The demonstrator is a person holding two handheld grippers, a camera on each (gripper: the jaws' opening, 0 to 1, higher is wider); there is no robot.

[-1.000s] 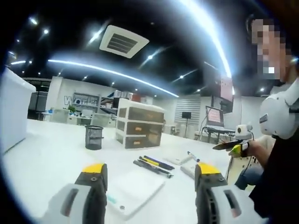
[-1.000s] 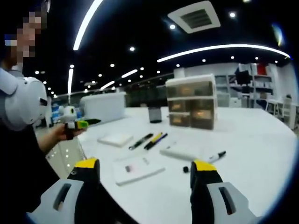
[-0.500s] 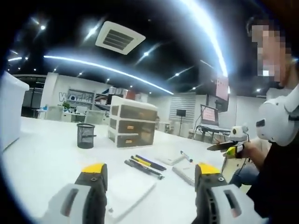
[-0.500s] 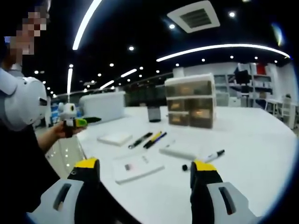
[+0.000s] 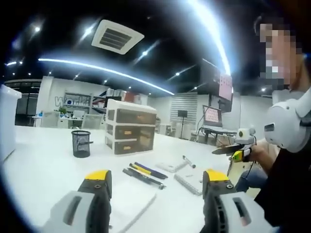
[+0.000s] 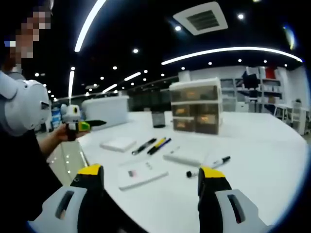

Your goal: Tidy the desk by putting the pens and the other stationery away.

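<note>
In the left gripper view, the left gripper [image 5: 155,182] hangs above the white surface [image 5: 43,160], its fingers [image 5: 97,187] spread wide with nothing between them. Past the fingers lie a few pens [image 5: 143,173] side by side, dark with one yellow among them. Just beyond them is a flat white pad [image 5: 171,166], and a marker [image 5: 188,161] lies beside it. A notebook [image 5: 190,183] sits near the right finger, and a white booklet [image 5: 130,200] lies near the left finger. Farther back stand a black mesh cup [image 5: 81,143] and a drawer unit [image 5: 130,133], well apart from the pens. At the right edge, the right gripper [image 5: 233,149] is held in a person's hand [image 5: 260,154]; whether its fingers are spread cannot be told here.

In the right gripper view, the right gripper [image 6: 150,187] also has its fingers [image 6: 210,187] spread, holding nothing. Between them lies the booklet [image 6: 142,174]. The marker [image 6: 208,166] lies capped just by the right finger. Beyond are a long white case [image 6: 182,158], the pens [image 6: 153,145], the pad [image 6: 119,144], the cup [image 6: 158,119] and the drawer unit [image 6: 197,111]. At left a hand [image 6: 63,133] holds the left gripper [image 6: 85,125].
</note>
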